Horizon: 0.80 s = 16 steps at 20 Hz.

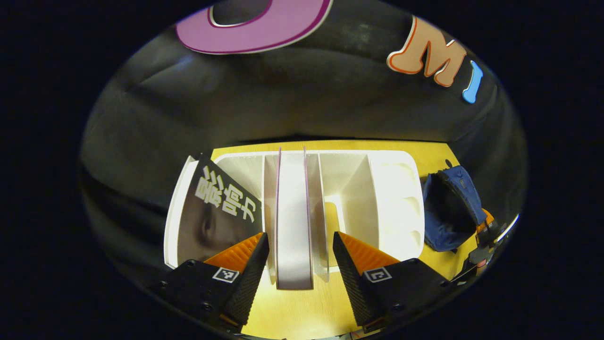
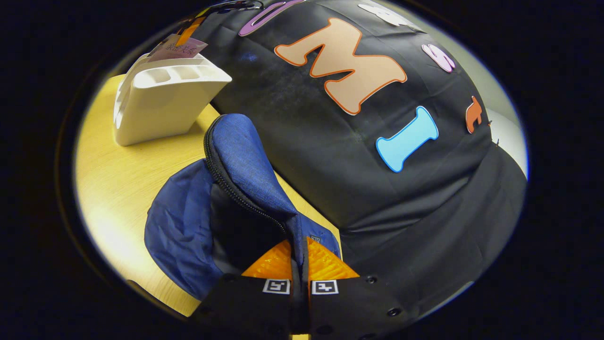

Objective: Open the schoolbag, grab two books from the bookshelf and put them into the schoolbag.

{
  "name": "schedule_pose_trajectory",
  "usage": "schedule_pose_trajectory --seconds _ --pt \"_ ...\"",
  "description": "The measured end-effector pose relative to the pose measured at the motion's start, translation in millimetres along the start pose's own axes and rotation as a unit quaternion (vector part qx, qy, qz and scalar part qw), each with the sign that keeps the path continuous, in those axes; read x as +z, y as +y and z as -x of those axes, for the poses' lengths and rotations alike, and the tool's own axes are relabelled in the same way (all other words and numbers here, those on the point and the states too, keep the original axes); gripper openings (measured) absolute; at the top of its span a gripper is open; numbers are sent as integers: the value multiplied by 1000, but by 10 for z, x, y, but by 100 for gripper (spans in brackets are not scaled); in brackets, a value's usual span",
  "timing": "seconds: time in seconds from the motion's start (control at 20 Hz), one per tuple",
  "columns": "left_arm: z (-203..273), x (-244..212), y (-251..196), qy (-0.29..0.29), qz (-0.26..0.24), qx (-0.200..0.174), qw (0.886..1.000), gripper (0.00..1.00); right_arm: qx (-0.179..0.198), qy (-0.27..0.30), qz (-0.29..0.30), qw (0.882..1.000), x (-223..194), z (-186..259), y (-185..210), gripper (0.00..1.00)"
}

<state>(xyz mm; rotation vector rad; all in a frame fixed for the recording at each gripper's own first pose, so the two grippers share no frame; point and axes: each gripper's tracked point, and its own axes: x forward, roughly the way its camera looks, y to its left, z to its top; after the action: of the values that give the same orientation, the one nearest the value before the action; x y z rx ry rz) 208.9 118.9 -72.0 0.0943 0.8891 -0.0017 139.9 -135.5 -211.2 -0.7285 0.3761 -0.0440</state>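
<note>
In the left gripper view we see, furthest left, a dark-covered book (image 1: 214, 212) leaning in the end slot of the white bookshelf (image 1: 391, 189), which stands on the yellow wooden table (image 1: 302, 307). Next to it a second book (image 1: 293, 222) stands upright, page edges toward us, in a middle slot. Our left gripper (image 1: 300, 259) has its fingers spread wide, one on each side of this book and not touching it. Further right the blue schoolbag (image 1: 448, 212) sits on the table just beside the bookshelf, with the other gripper at its far edge.

In the right gripper view the bookshelf (image 2: 160, 101) stands at upper left, the schoolbag (image 2: 188, 226) in the middle with its mouth gaping. Our right gripper (image 2: 299, 264) is clamped on the raised zipper-edged flap (image 2: 245, 156), both fingers pressing the fabric.
</note>
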Motion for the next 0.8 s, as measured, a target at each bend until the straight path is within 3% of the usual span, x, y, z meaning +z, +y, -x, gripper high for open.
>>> schedule_pose_trajectory --seconds 0.2,0.35,0.4,0.8 --pt "-223 -97 -7 71 -7 -8 997 70 1 -1 4 1000 -2 11 0 3" --pt "-285 -129 64 106 -10 5 994 53 2 0 4 1000 -14 21 14 3" --pt "-315 -139 79 113 -12 6 994 40 2 0 5 1000 -11 26 11 3" --pt "-233 -240 123 161 8 46 986 35 4 0 12 1000 -1 28 34 3"
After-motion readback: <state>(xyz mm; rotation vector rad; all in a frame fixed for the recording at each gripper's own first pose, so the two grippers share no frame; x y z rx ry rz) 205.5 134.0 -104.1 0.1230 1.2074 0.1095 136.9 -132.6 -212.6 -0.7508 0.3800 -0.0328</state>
